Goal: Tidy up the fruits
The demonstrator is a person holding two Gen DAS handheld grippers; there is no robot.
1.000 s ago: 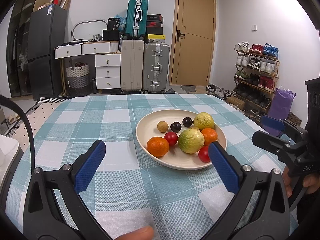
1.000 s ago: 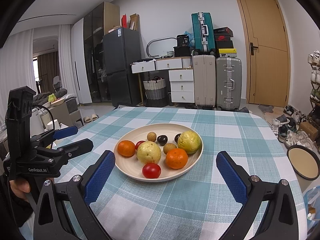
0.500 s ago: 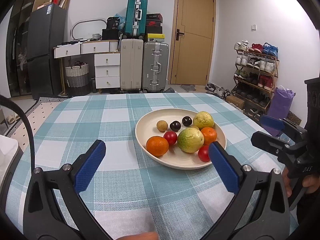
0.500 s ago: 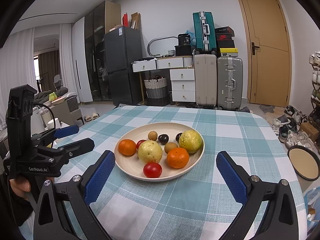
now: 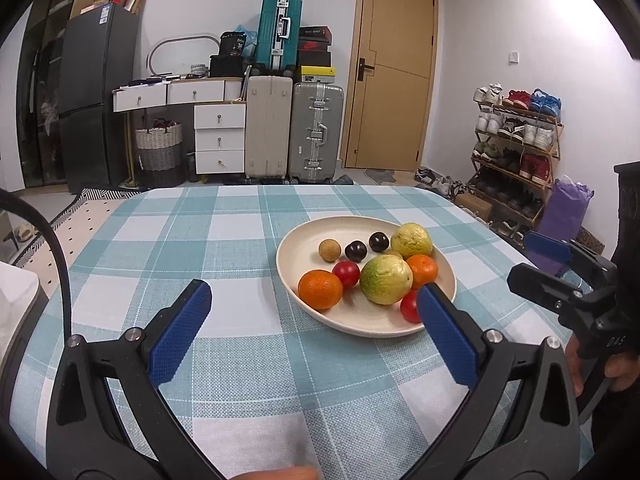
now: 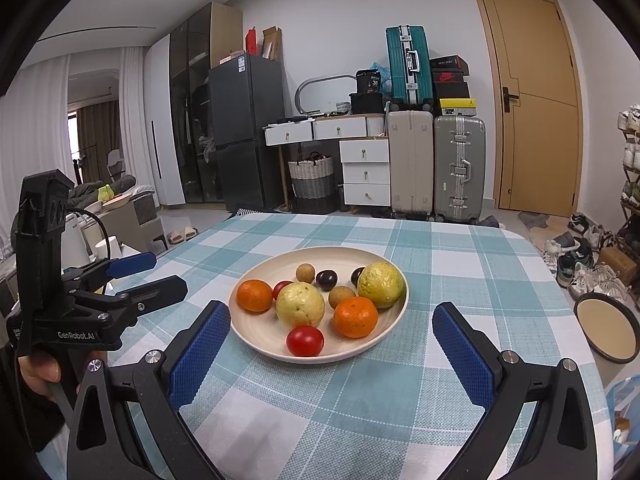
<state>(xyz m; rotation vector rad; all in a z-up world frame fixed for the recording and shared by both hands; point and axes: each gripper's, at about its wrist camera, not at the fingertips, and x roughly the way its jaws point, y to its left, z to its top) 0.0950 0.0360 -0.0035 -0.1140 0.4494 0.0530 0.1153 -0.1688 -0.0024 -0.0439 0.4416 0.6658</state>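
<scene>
Plainly, everything turns on where the plate [image 6: 394, 312] lies: it sits on the checked tablecloth [image 6: 460, 248] straight ahead of the right gripper [image 6: 330, 348], whose blue pads [image 6: 199, 350] frame its near rim. From the left gripper [image 5: 312, 330] the same plate [image 5: 296, 240] lies ahead and to the right, so its right pad overlaps the plate's near right edge in that view. By my reading the right gripper is the better lined up, though neither is touching anything.

All the fruit is on the plate, clustered: a red tomato [image 6: 305, 341] nearest the right gripper, an orange [image 6: 355, 317] just right of it, a yellow-green guava [image 6: 300, 305] behind the tomato, a second orange [image 6: 254, 295] to the left, a second guava [image 6: 380, 285] at the far right, and small dark and tan fruits toward the far rim. These are round, with no long axis to align to.

Both grippers are held low and level over the near table, pointing at the plate, jaws spread wide and holding nothing. A second, empty dish [image 6: 606, 330] sits off the table's right edge, nearer the right hand.
</scene>
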